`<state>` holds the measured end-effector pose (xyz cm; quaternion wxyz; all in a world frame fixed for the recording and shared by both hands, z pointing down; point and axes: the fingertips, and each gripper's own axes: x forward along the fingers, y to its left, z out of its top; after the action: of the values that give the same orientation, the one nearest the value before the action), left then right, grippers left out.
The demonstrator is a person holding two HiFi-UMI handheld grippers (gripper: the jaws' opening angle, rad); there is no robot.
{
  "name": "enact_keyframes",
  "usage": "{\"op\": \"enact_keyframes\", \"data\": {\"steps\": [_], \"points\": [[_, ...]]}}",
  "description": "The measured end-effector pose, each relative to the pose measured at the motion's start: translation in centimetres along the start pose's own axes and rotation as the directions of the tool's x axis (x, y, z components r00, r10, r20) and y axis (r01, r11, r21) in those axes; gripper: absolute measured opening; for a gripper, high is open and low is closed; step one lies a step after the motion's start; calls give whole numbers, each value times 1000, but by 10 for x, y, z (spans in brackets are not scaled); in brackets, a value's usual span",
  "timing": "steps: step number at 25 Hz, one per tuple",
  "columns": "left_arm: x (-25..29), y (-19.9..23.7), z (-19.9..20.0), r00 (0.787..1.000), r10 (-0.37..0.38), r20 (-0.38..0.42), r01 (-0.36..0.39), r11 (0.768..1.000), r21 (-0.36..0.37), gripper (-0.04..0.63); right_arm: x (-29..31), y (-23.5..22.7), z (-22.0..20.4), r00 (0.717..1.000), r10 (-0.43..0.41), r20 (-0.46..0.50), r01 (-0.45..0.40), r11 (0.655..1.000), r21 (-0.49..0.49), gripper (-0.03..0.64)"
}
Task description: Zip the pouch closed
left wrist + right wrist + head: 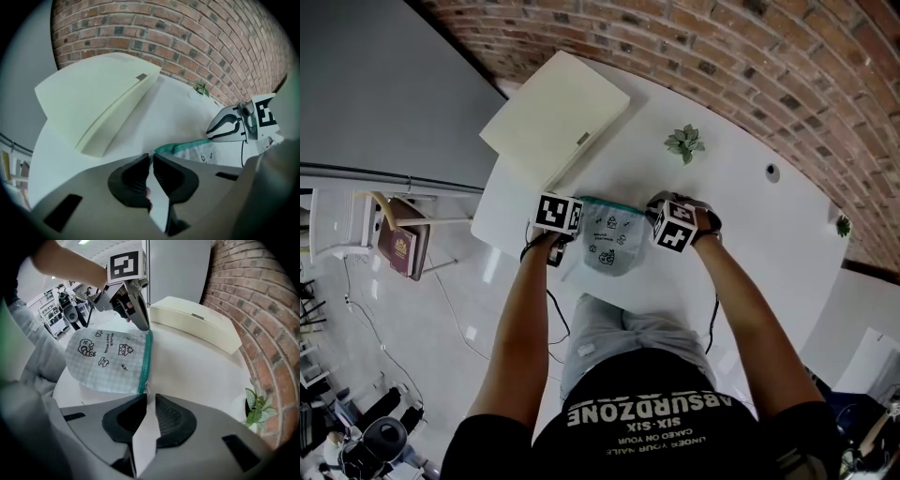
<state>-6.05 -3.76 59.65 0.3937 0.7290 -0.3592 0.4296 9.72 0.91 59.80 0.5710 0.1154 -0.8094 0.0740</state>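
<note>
Table (750,216): white, with a rounded outline, standing against a brick wall (722,47). Its right edge is cut off by the frame in the head view. Bare surface runs far and right of the work area.

Cream case (553,117): lies at the far left of the table and overhangs the left edge. It is well apart from the pouch, with bare table between them.

Pouch (614,248): pale check fabric with small printed drawings. It lies flat by the near edge of the table, in front of the person, between the two tongs. The teal zip band (146,357) forms its far side. Whether the teeth are meshed along the band cannot be made out. The marker cubes cover both ends of the pouch in the head view.

Left tongs (152,157): clenched on the left end of the zip band.

Right tongs (150,397): released and slightly parted. The zip pull (146,389) is just ahead of the tips and is not pinched.

Plant (684,142): small, on the far side of the table, well apart from the pouch.
</note>
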Motion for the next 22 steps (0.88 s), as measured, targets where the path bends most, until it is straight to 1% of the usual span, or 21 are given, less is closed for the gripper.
{"op": "enact_keyframes", "data": {"steps": [2,4,6,9,12,15,17,22], "points": [[-4,0,2,999,14,30,-14,1000,-4,18,-1,0,-1,1000,-14,3,14,1000,9,77],[-9,0,5,997,27,79,-25,999,-30,31,-4,1,0,1000,-18,16,17,999,29,80],[-18,-1,10,989,44,140,-36,998,-60,46,-9,1,3,999,-32,42,30,998,61,81],[-34,-6,15,972,56,228,-37,995,-89,63,-21,-2,13,992,-65,112,48,987,152,81],[-49,-18,19,953,61,297,-36,995,-89,78,-35,-7,22,977,-106,185,59,967,247,80],[-65,-28,25,932,61,358,-34,996,-81,81,-51,-10,33,956,-160,247,70,939,336,80],[-77,-35,27,917,63,393,-36,996,-77,81,-64,-10,41,936,-196,292,71,918,390,73],[-111,-53,32,871,65,487,-32,997,-75,81,-93,-3,59,866,-277,417,24,855,518,44]]}}
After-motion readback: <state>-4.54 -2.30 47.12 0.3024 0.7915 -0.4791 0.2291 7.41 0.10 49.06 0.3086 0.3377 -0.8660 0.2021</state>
